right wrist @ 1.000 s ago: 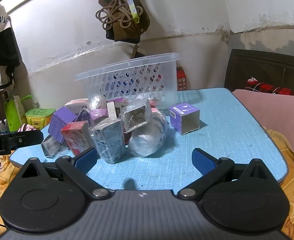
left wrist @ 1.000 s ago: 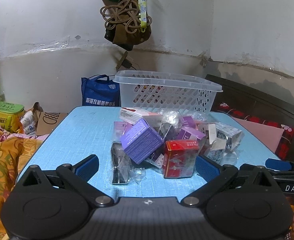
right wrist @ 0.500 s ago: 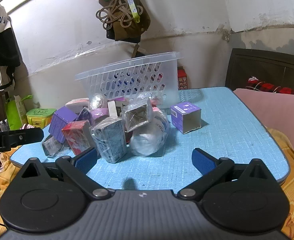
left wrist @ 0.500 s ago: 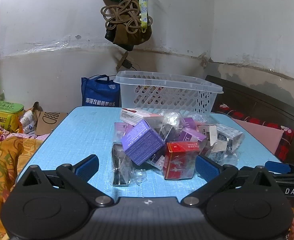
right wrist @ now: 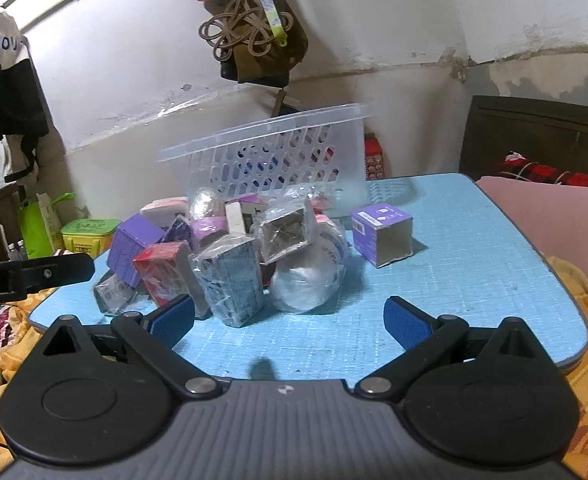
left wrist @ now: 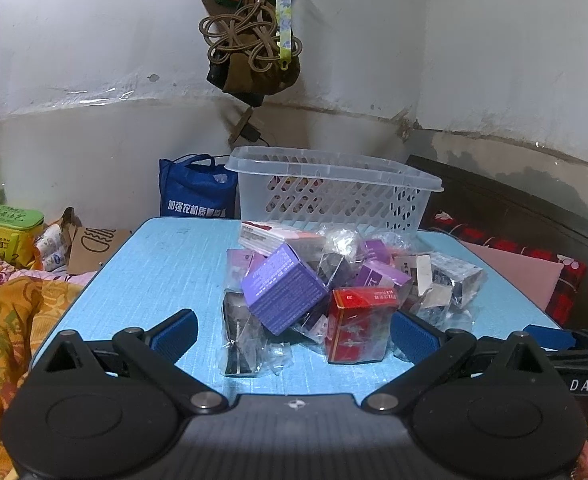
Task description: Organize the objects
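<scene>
We cannot make out what lies inside the basket — only blurred colours through its slots; the wrapped boxes hide those behind, and their print is too small to read.

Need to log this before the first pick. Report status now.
Left gripper and right gripper: jaws open, empty, short of the pile of boxes. Basket behind the pile. One purple box apart. Nothing blocking.

Left tool, right tool: black linkage arms, blue ribbed pads, silver pivot screws, grey body.
</scene>
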